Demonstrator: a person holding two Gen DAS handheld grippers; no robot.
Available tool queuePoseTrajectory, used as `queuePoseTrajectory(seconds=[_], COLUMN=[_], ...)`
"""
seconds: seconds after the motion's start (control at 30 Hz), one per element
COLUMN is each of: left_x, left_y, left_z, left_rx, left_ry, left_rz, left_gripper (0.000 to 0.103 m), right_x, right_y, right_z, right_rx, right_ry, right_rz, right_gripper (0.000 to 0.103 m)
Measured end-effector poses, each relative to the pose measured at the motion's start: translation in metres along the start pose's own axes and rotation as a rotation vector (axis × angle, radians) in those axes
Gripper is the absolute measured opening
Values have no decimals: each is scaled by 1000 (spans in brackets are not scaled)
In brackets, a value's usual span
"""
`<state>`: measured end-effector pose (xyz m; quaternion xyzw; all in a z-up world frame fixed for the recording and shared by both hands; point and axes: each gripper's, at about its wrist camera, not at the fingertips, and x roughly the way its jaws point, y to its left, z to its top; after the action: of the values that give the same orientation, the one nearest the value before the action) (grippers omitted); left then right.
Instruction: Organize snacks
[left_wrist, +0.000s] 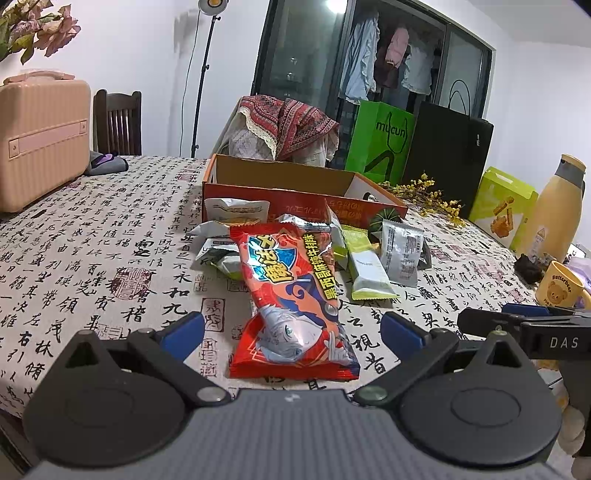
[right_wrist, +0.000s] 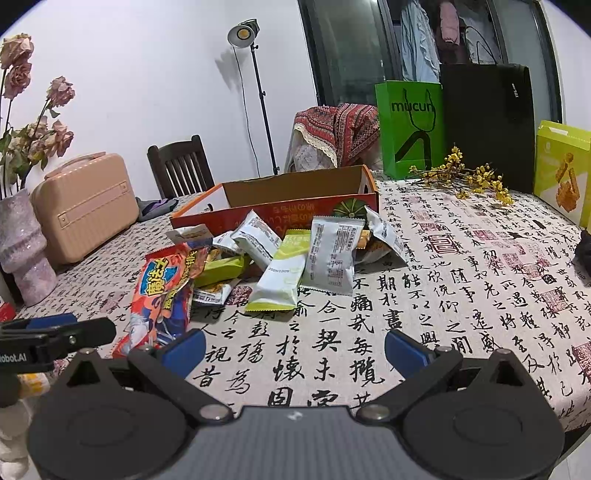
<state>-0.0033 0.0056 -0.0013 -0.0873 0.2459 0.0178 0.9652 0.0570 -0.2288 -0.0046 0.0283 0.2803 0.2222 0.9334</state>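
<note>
At the bottom of the left wrist view, the left gripper (left_wrist: 291, 334) stands with its blue-padded fingers (left_wrist: 183, 334) spread wide, holding nothing. The near end of a red snack packet (left_wrist: 291, 299) lies flat on the calligraphy-print tablecloth (left_wrist: 92, 266) between them, touching neither pad. At the bottom of the right wrist view, the right gripper (right_wrist: 295, 349) is equally wide and empty, with only bare cloth between its fingers; the same red packet (right_wrist: 162, 295) sits lower left of centre there.

Farther up, in mid-frame, the rest of the snacks form a loose heap: a lime-green and white bar packet (right_wrist: 282, 275), a grey-white sachet (right_wrist: 332, 254) leaning upright, and several smaller ones overlapping (too jumbled to count). Just behind the heap stands an open orange cardboard box (right_wrist: 295, 201); its interior is hidden.

Toward the upper right stand a green paper bag (right_wrist: 410, 129) and a black bag (right_wrist: 487, 125), with a pink case (right_wrist: 85, 210) at left.
</note>
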Motion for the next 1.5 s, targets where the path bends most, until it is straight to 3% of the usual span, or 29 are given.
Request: queuePoseTrajectory(seconds=[1.5], left_x=[3], left_y=[1], left_z=[2], left_rx=[-2], left_ry=[1], left_rz=[0], left_gripper=[103], right_x=[4], right_y=[-3], right_z=[1], right_rx=[1], right_ry=[3], right_rz=[-3], right_gripper=[103])
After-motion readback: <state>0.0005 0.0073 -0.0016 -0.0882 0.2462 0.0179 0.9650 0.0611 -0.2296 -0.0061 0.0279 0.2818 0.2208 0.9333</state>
